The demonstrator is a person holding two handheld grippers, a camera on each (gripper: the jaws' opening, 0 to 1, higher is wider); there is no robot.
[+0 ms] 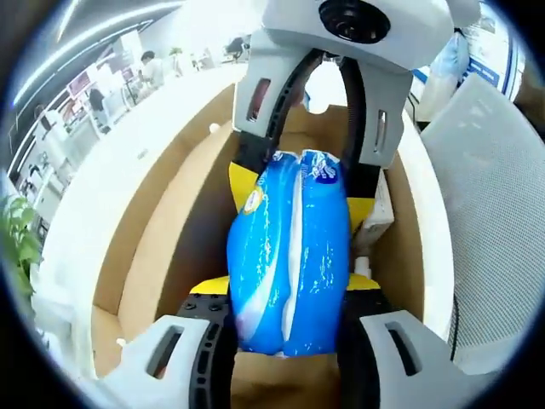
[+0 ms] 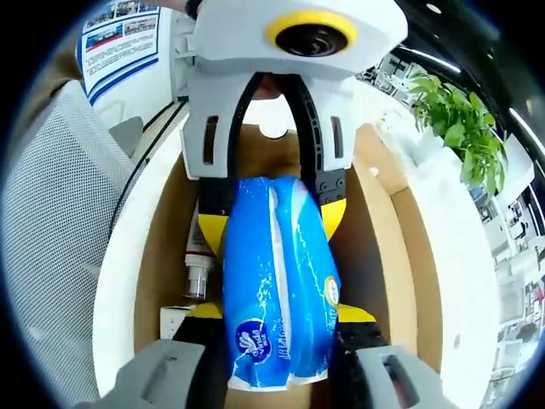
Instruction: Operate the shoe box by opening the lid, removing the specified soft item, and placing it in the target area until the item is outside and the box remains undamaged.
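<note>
1 blue pack [image 1: 289, 256] of soft tissue sits between 2 hand-held grippers, 1 at each end of it, above the open brown box [image 1: 162, 221]. In the left gripper view the left hand-held gripper [image 1: 288, 294] has its yellow-tipped jaws pressed on the near end of the pack, while the right hand-held gripper [image 1: 306, 183] clamps the far end from the top of the view. In the right gripper view the right hand-held gripper [image 2: 277, 328] is closed on the near end of the pack [image 2: 277, 273] and the left hand-held gripper [image 2: 272, 200] on the far end.

The box [image 2: 387, 221] has bare cardboard walls with white rims. 1 small bottle [image 2: 197, 277] lies in it beside the pack, with 1 white carton [image 2: 176, 319] near it.

A grey mesh chair [image 2: 60, 230] stands just beside the box, a wall poster [image 2: 119, 43] behind it. 1 green plant [image 2: 456, 123] stands on the other side; the office beyond is blurred, with ceiling light strips
</note>
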